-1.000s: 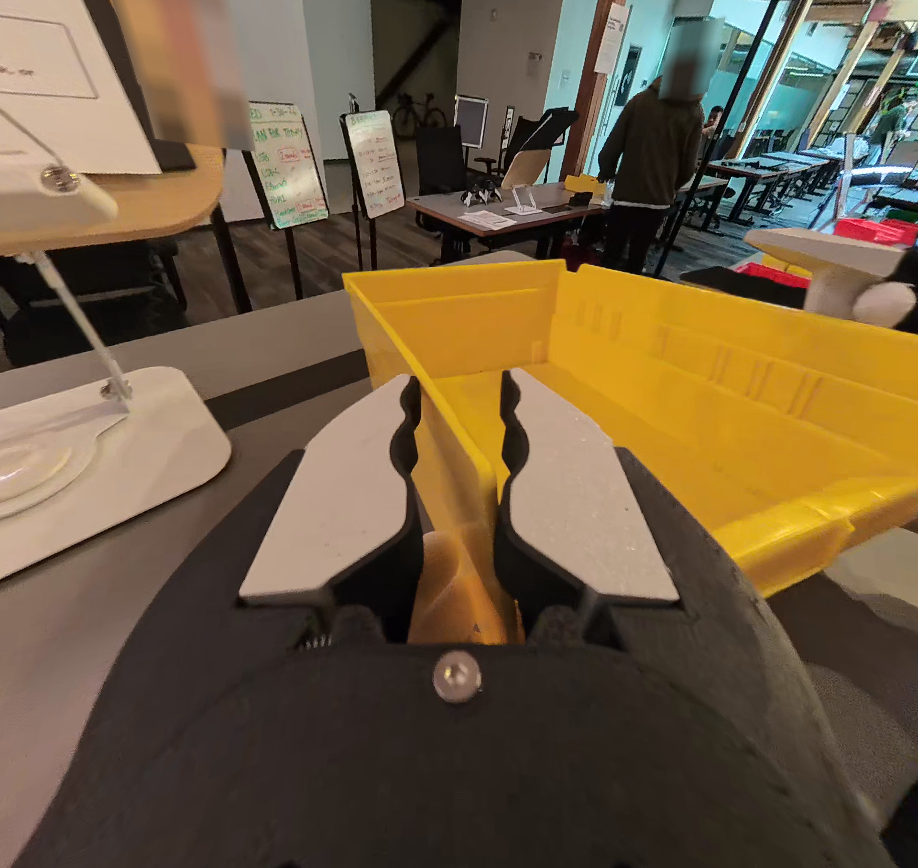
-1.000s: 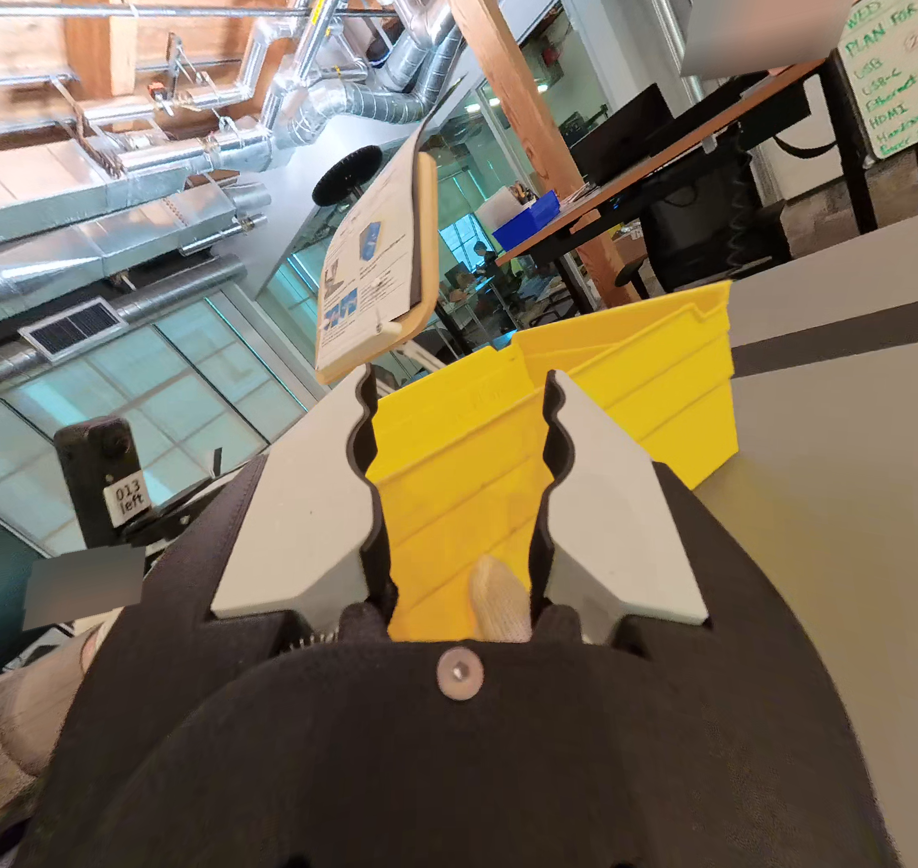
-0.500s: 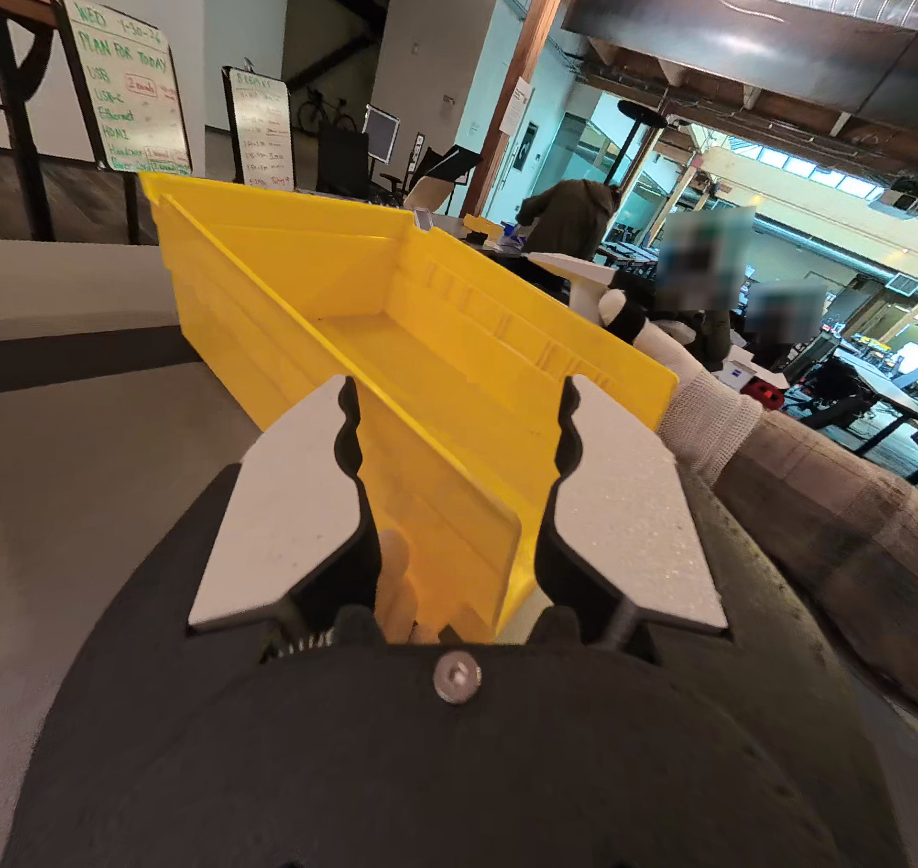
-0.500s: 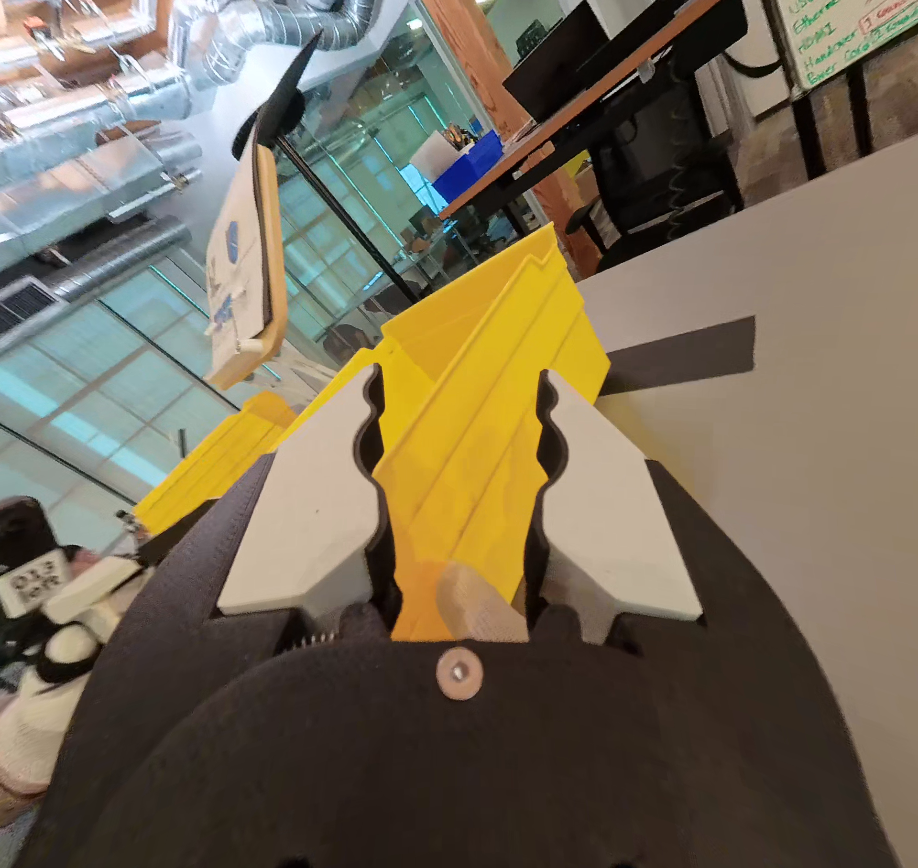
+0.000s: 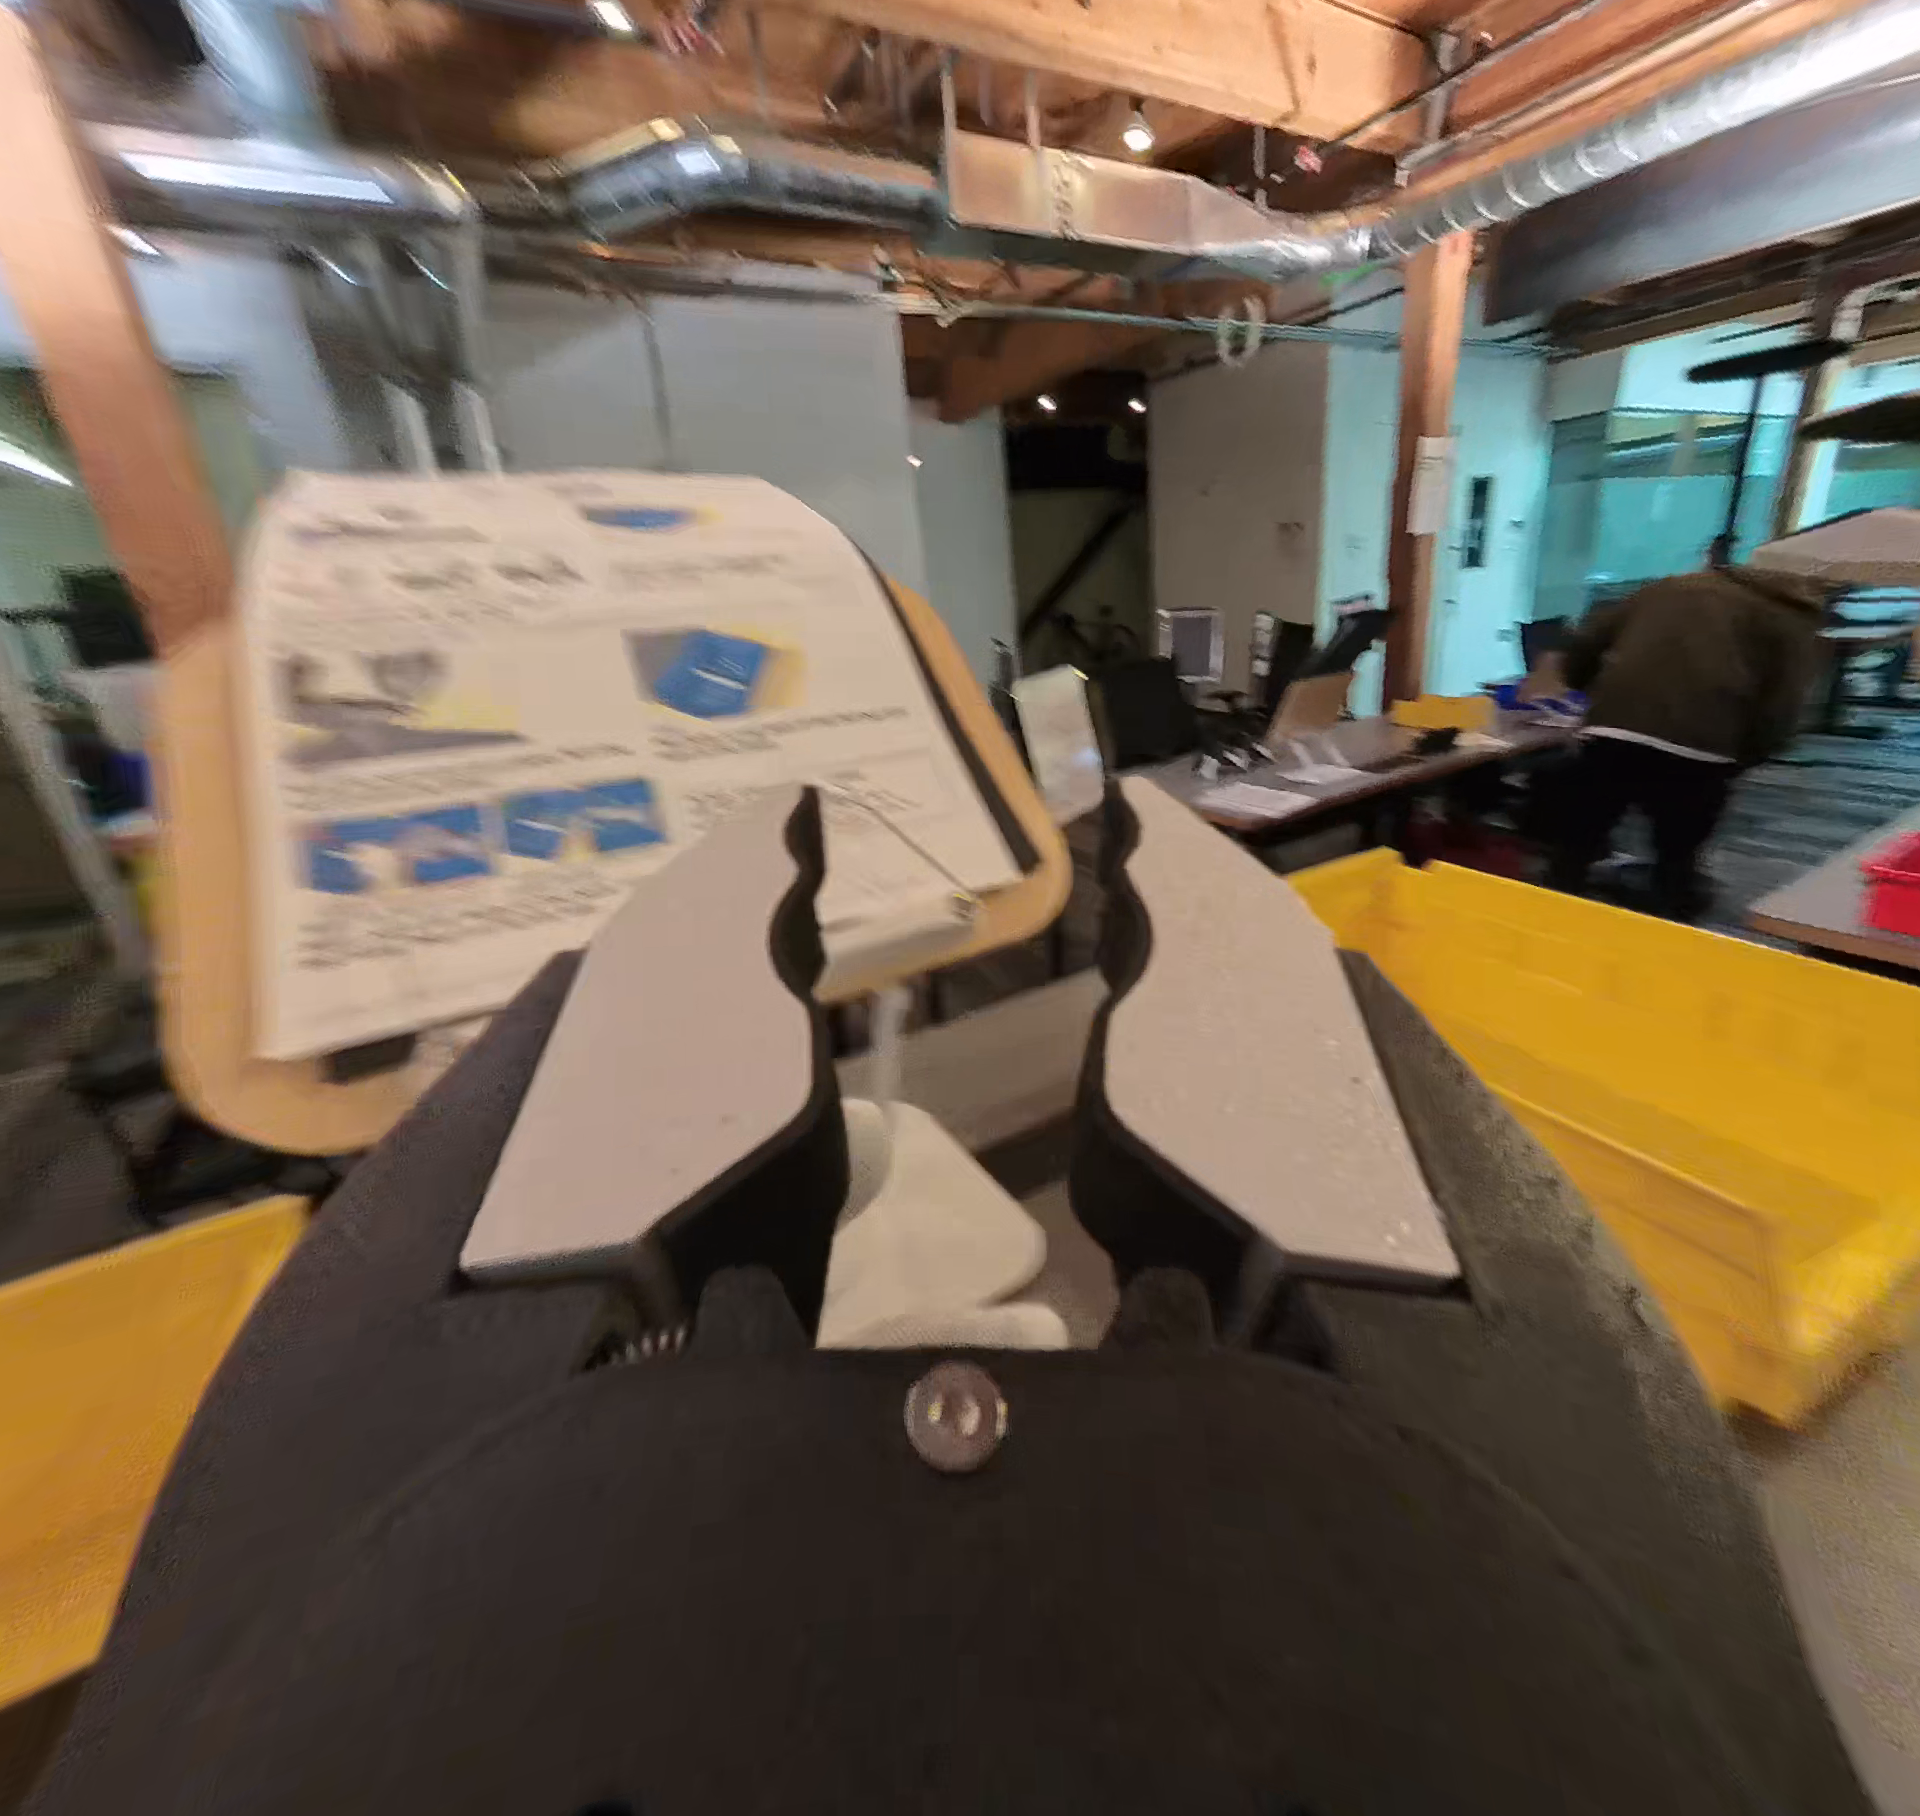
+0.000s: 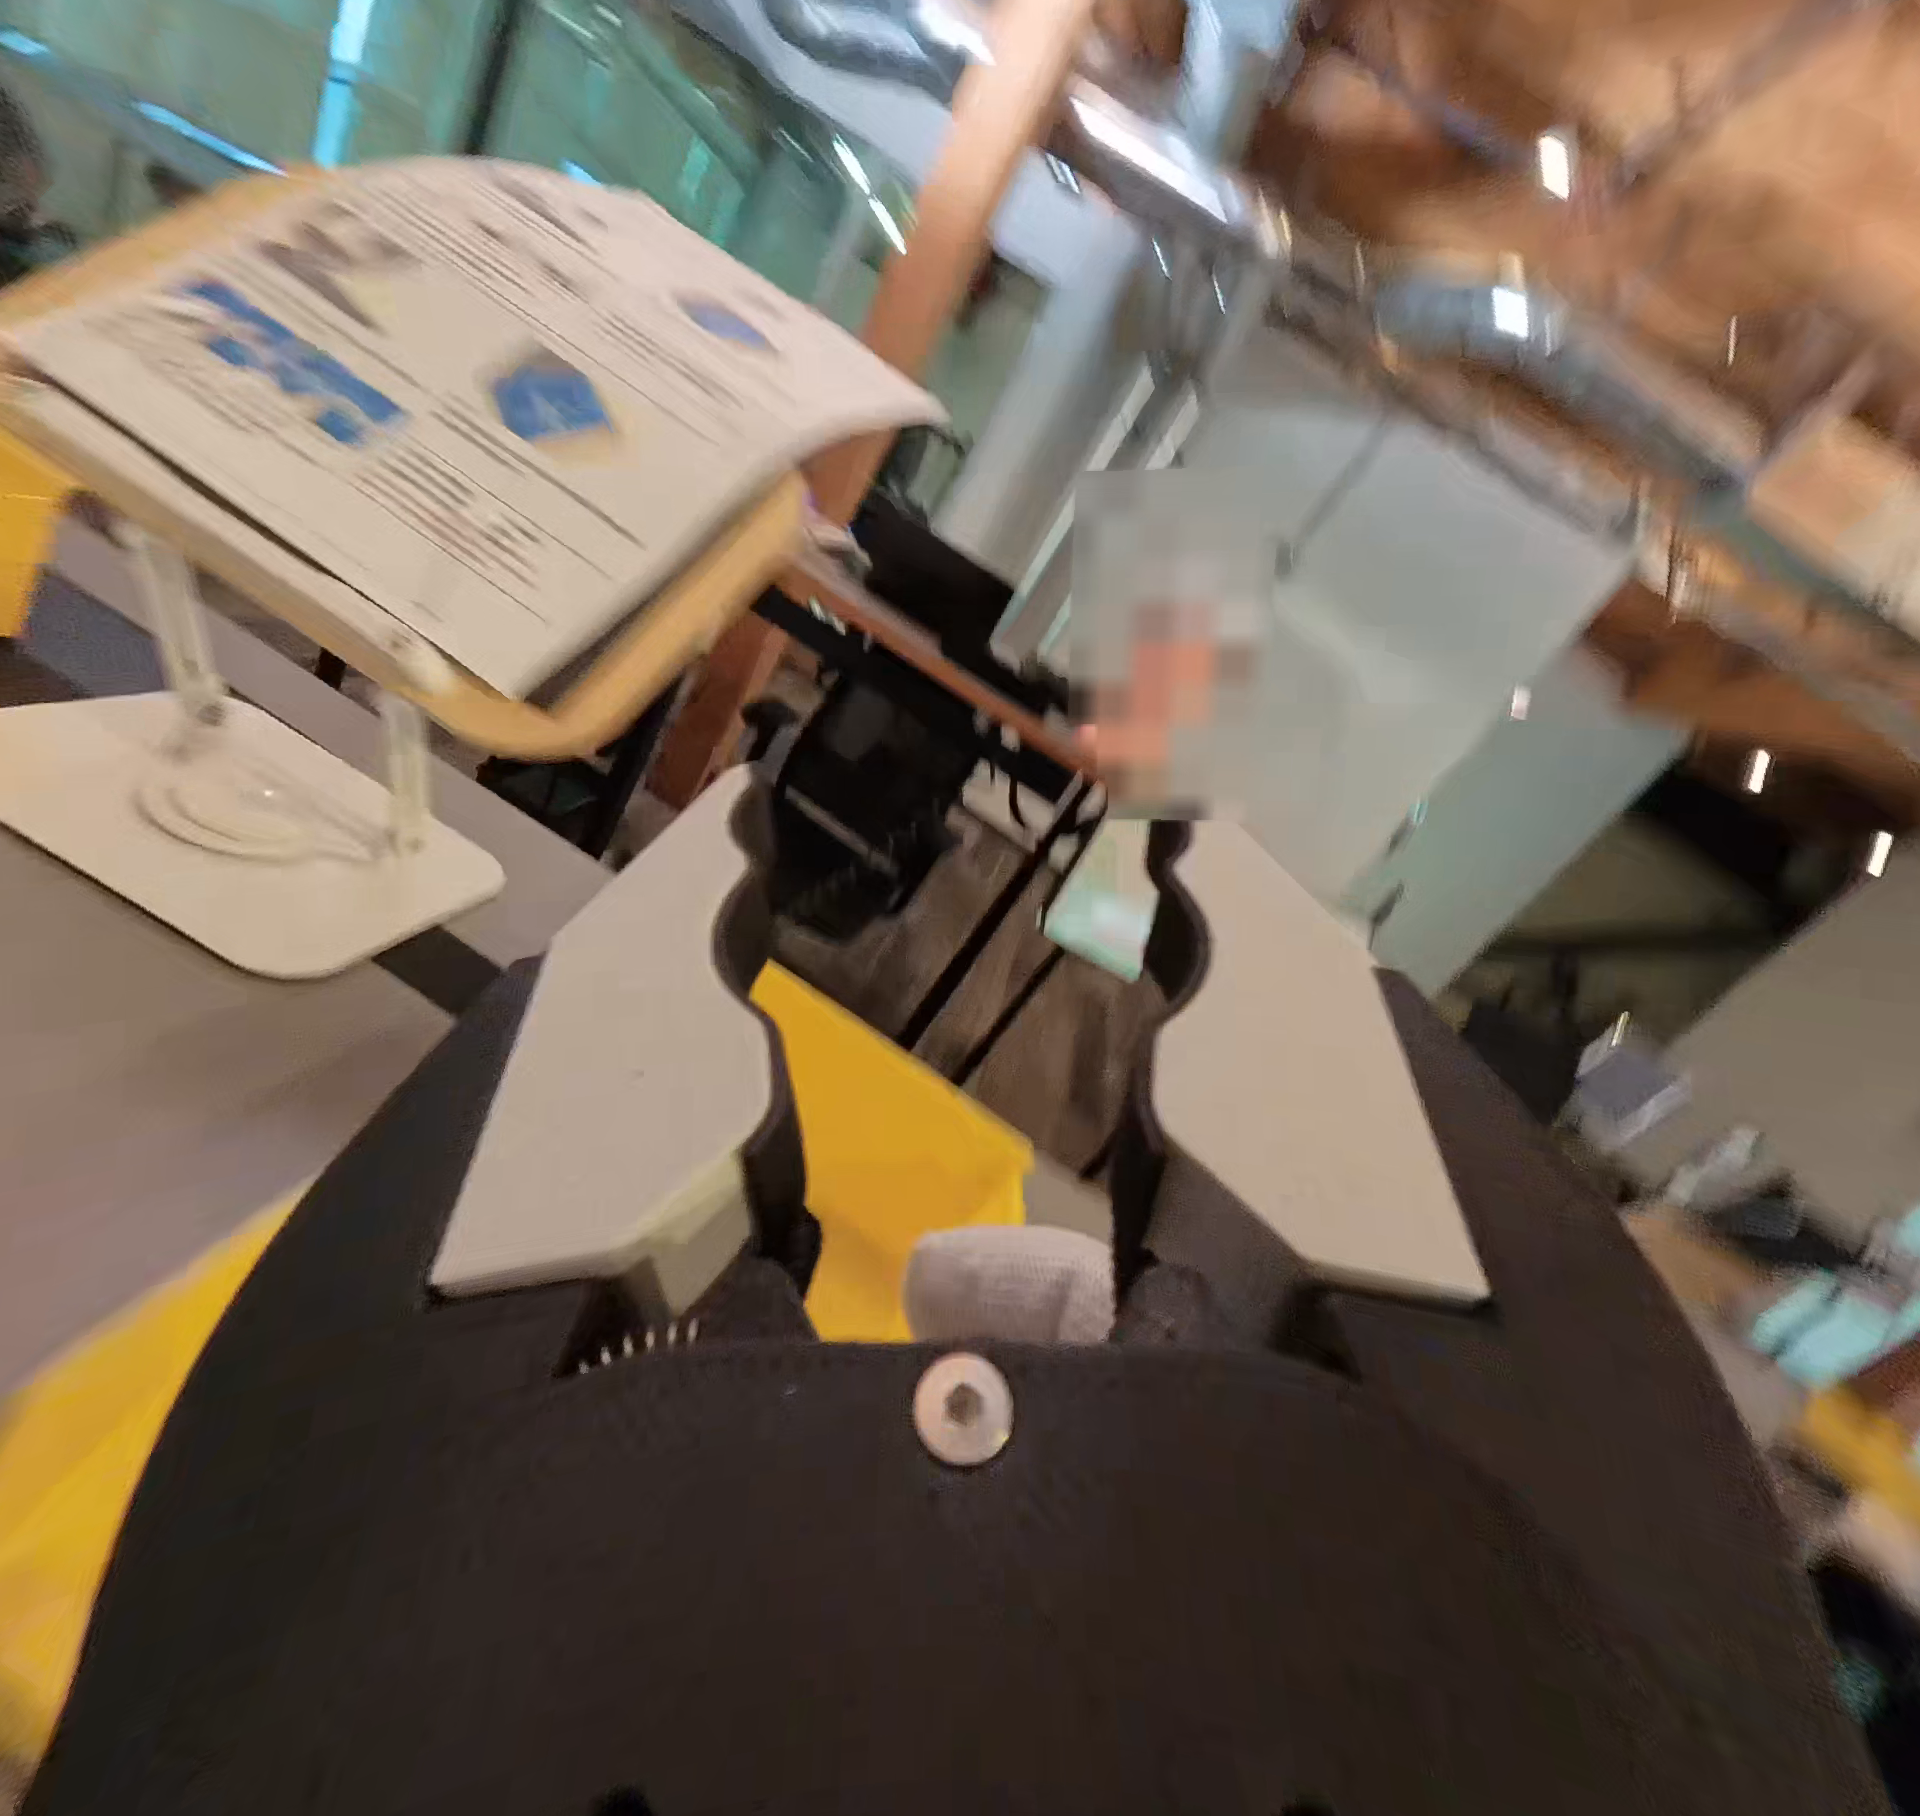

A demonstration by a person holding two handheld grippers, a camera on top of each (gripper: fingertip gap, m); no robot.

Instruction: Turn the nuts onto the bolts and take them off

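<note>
Nuts, bolts not visible; left gripper (image 5: pixel 961 831) and right gripper (image 6: pixel 956 841) both spread, empty, angled above yellow bin (image 5: pixel 1621 1070), likely repositioning.

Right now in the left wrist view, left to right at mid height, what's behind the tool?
Wooden stand holding a printed sheet → far desk with papers → person in a dark jacket → yellow bin, lower at the right edge. The left tool is open and holds nothing.
</note>
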